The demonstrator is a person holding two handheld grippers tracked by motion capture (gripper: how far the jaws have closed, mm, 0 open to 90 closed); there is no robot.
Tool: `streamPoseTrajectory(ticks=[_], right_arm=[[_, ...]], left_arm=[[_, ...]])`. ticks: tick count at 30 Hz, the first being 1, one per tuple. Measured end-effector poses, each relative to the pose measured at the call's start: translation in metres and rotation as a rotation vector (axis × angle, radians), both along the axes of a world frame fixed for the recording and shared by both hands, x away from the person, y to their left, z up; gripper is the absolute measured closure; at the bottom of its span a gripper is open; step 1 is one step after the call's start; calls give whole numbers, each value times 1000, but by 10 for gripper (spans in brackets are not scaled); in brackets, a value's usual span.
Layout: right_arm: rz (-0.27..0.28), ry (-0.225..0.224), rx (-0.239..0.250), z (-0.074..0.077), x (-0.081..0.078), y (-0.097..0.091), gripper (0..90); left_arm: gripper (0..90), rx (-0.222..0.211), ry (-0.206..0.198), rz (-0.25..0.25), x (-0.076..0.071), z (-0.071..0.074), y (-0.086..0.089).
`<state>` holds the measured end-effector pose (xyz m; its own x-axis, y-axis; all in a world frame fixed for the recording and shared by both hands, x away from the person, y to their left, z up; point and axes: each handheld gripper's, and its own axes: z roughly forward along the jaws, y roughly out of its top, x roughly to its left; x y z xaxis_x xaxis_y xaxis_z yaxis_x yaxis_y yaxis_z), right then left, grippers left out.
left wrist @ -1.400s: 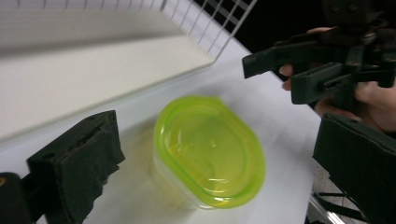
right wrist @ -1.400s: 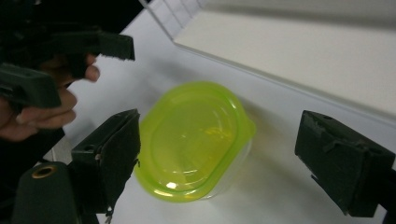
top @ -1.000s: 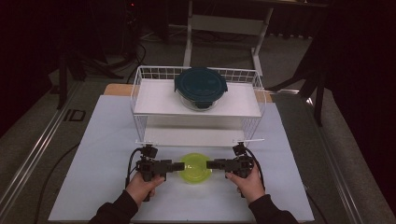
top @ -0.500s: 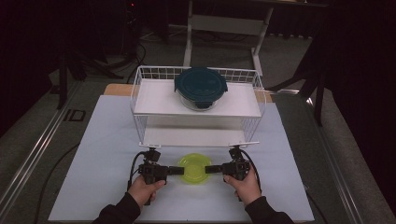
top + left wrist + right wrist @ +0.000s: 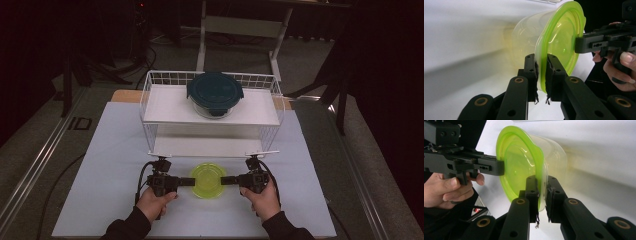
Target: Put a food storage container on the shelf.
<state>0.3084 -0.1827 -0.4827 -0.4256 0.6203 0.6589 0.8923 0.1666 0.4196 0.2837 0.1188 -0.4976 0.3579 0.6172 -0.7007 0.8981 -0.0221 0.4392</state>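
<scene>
Both claws have just been closing – the left claw (image 5: 541, 72) and right claw (image 5: 541, 192) now pinch opposite edges of the green lid (image 5: 208, 179) on the clear tub (image 5: 529, 37). The tub sits on the desk (image 5: 100, 165) just in front of the wire rack (image 5: 150, 107); a two-sided grip suggests it is ready to lift.

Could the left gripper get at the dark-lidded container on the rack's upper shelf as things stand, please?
Probably not right now: the left gripper is clamped on the green-lidded container. The dark-lidded container itself stands uncovered on the rack.
</scene>
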Motion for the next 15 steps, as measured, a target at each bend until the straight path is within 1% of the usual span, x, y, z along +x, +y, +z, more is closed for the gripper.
streamPoseTrajectory(ticks=[3,5,9,14,15], right_arm=[[3,-16,5,8,-3,0,813],[8,-36,12,16,-4,-1,814],[13,-71,21,33,-8,-1,814],[19,-112,28,56,-11,-1,814],[21,-120,27,60,-11,-1,814]], left_arm=[[814,-4,-17,-1,-3,12,1],[814,-8,-30,6,-5,20,1],[816,-6,-63,7,-9,39,2],[816,-19,-91,9,-12,62,3],[816,-13,-105,12,-13,66,3]])
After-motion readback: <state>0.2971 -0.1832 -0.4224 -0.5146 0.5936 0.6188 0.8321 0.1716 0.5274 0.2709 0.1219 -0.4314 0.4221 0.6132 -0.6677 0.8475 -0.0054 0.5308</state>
